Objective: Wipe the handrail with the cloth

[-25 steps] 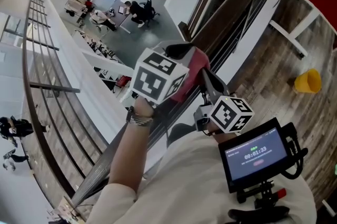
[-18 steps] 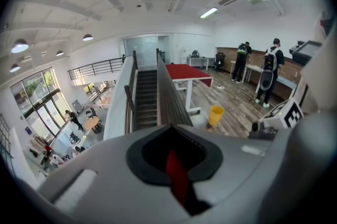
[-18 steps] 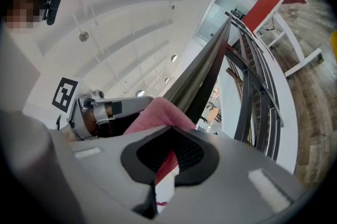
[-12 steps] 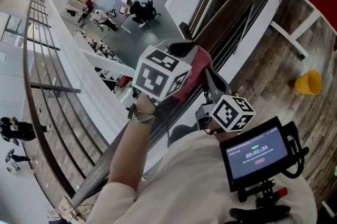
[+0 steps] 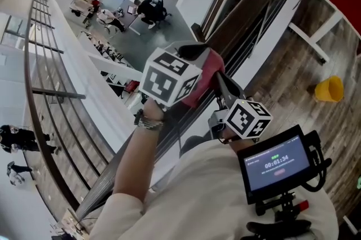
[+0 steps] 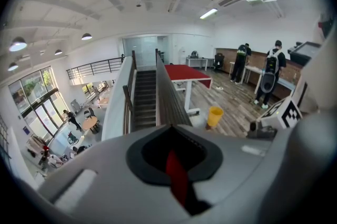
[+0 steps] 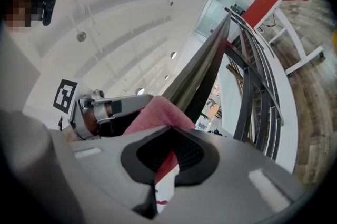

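I have both claws clamped on the same cloth (image 5: 206, 71), which sits bunched on top of the handrail (image 5: 265, 2) at the near end of the stretch I can see. In the left gripper view a thin red strip of cloth (image 6: 176, 175) runs between the closed jaws, so the left gripper (image 5: 194, 54) is pinching it from the open side of the handrail, the side above the drop to the lower floor. The right gripper (image 5: 221, 84) comes in from the handrail's floor side. Its own view shows the pink fabric (image 7: 158, 115) nipped between its jaws, with the rest mounded up against the dark rail (image 7: 205, 68). I judge the two-sided grip is there to keep the cloth draped across the handrail's top, so that a push along it drags fabric over the whole width instead of letting it slide off one edge. The left claw tips downward onto the handrail while the right lies nearly level beside it, which I read as one pressing and one steering. From the cloth, the handrail (image 6: 167, 99) runs on bare toward the stairs, so I take most of the wiping to lie ahead. A yellow bucket (image 5: 330, 88) stands on the wooden floor well off the handrail's floor side, out of the way.
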